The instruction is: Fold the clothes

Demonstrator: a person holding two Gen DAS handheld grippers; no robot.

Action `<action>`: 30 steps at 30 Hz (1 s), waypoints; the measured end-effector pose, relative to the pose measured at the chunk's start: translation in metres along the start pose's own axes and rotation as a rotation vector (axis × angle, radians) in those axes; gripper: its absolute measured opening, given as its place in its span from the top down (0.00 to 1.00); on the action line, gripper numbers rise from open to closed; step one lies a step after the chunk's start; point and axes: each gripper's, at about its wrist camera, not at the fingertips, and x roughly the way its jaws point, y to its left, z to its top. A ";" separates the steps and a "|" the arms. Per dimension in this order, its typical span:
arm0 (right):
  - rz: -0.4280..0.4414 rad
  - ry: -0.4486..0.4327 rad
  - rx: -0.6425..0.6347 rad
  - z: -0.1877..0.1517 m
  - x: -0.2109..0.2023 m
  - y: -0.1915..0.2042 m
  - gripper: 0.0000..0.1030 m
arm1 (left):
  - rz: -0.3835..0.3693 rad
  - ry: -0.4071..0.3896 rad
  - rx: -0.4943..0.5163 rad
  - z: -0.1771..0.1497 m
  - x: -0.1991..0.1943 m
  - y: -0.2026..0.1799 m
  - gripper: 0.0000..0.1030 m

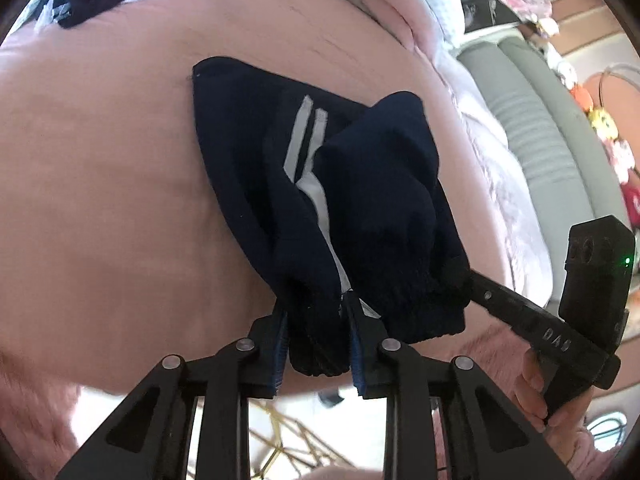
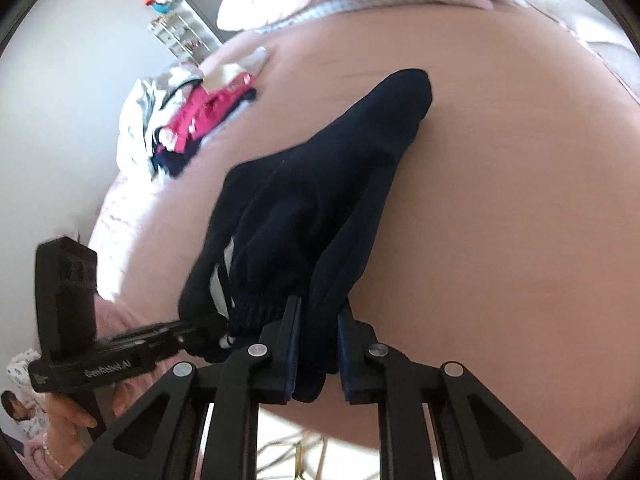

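Left wrist view, left claw (image 1: 318, 332) clenched on the near waistband of navy trousers (image 1: 280, 168) lying across the pink bed (image 1: 100, 160), right claw at right gripping the same edge, right wrist view, right claw (image 2: 318, 344) clamping trousers (image 2: 320, 200), clothes pile (image 2: 188, 120) far left.

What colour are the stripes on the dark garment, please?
Pale grey-white stripes on the navy garment, clearest in the left wrist view.

One dark navy fabric garment with two white stripes (image 1: 320, 200), two black two-finger grippers (image 1: 318, 332) (image 2: 318, 344), one heap of mixed pink, white and navy clothes (image 2: 188, 128).
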 end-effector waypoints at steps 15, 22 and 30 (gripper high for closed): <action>-0.115 -0.089 0.043 -0.004 -0.049 -0.025 0.80 | 0.080 -0.108 0.191 0.066 -0.039 -0.014 0.70; -0.141 -0.090 -0.020 0.074 -0.024 -0.042 0.80 | 0.096 0.044 0.228 0.099 0.043 -0.031 0.70; -0.149 -0.046 -0.060 0.098 0.016 -0.035 0.80 | 0.168 -0.105 0.344 0.096 0.036 -0.041 0.98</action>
